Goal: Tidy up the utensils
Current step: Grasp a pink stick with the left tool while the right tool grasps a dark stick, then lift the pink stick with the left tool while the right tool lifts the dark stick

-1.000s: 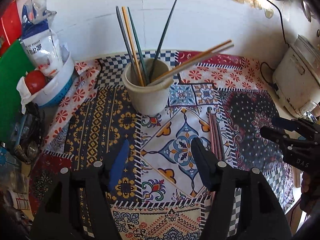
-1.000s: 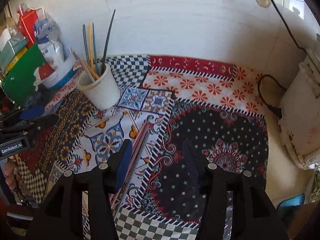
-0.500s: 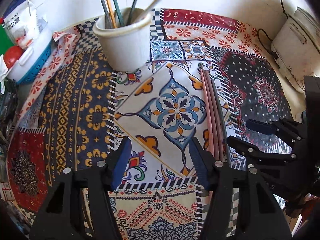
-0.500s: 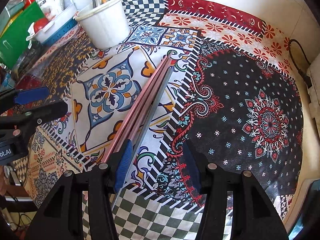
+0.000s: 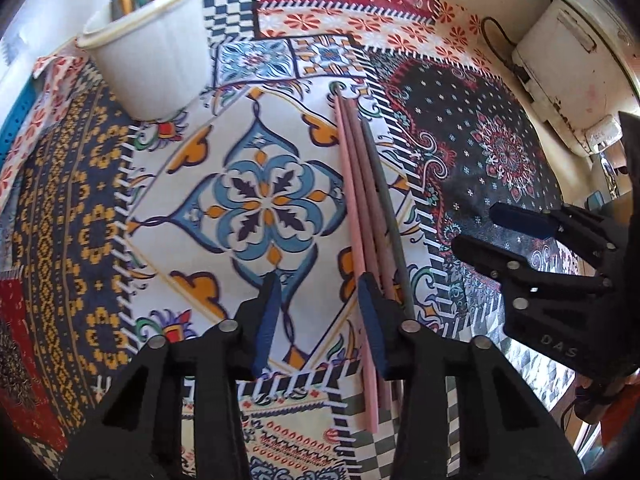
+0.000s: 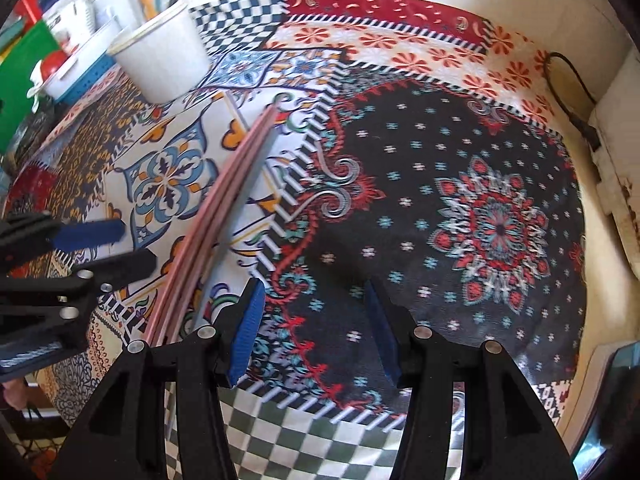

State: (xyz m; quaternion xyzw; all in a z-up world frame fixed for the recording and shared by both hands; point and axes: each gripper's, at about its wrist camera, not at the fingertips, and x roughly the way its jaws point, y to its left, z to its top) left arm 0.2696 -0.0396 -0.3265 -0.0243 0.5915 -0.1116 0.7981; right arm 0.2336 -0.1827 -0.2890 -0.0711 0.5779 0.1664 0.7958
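Pink and grey chopsticks [image 5: 366, 216] are seen lying bunched at centre frame, white cup [image 5: 150, 46] upper left; left gripper [image 5: 316, 312] and right gripper [image 6: 312, 320] both gape, empty; several sticks may be pinched together.

left tongs [image 5: 318, 312]: parted, low | right tongs [image 6: 316, 320]: parted, low

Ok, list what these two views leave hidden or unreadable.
- Chopsticks on the cloth: near ends hidden, by the left gripper in the left view, by the right gripper in the right view.
- Sticks in the white cup: tops cut off by the frame edge, both views.
- White appliance: left view, partly cut off at the rim.
- Items beside the green board: right view, blurred.
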